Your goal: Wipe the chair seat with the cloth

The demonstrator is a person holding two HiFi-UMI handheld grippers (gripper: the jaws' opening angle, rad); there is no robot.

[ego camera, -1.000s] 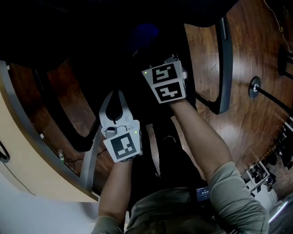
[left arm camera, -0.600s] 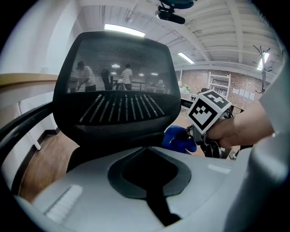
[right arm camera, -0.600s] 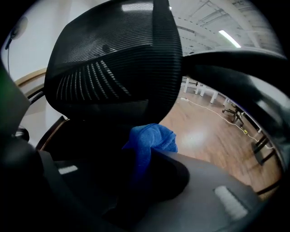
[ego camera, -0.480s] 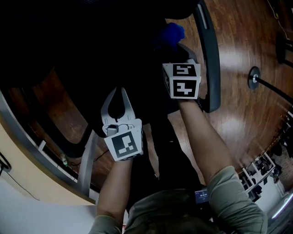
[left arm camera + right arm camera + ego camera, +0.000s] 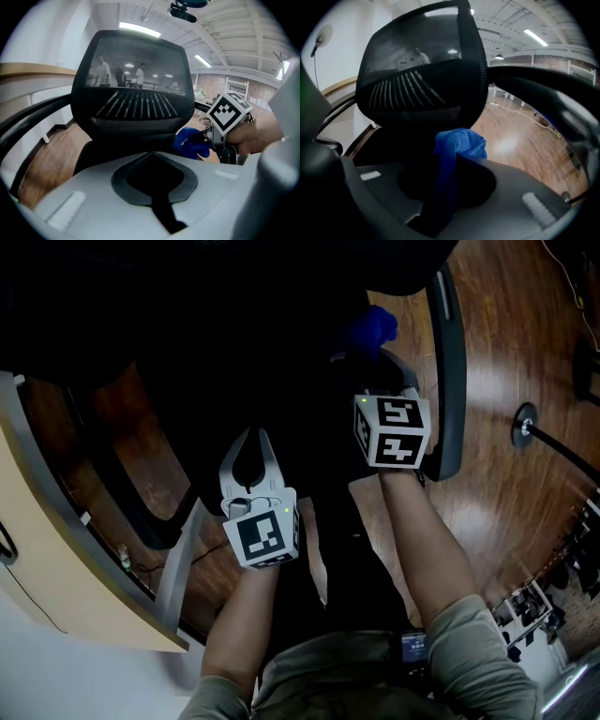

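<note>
Head view: mid-wipe by the look of it, right claw [image 5: 367,351] clenched on a crumpled blue terry cloth [image 5: 371,326] at one o'clock over the black padded chair seat [image 5: 281,362], left claw [image 5: 252,439] at six o'clock pinched together on nothing. Left gripper view: counted one cloth, one chair with black mesh backrest [image 5: 133,89], two claws. Right gripper view: cloth bunched between the pads; next, probably pressing it flat and sweeping toward nine o'clock across the rest of the seat.

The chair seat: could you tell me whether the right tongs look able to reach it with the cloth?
Probably yes. The right tongs grip the blue cloth just inside the armrest, above the dark chair seat, and nothing visible lies between cloth and seat.
</note>
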